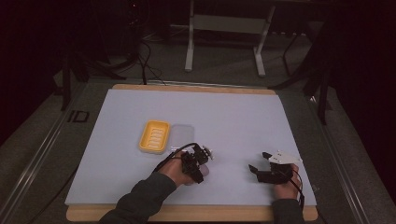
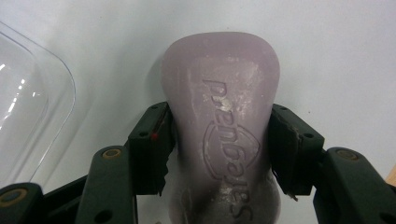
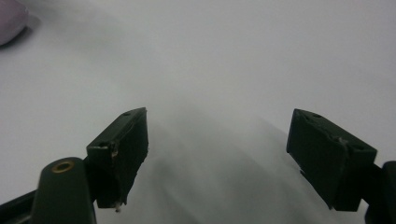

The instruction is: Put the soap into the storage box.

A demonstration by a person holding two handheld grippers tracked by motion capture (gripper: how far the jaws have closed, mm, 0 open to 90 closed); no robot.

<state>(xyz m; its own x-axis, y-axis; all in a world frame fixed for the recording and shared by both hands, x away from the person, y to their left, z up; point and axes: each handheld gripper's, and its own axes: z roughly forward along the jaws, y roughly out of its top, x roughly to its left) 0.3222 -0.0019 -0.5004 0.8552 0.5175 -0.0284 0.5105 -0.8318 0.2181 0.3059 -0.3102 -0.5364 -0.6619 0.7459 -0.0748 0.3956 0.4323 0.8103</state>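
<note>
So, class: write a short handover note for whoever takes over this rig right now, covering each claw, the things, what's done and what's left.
Left claw: shut on the lilac soap bar, low over the white table mat.
Right claw: open, empty, over the mat.
Yellow soap dish: empty, with the clear lid lying beside it.
Done: soap gripped.
Left, probably: put the soap in the dish, then fit the lid.
</note>
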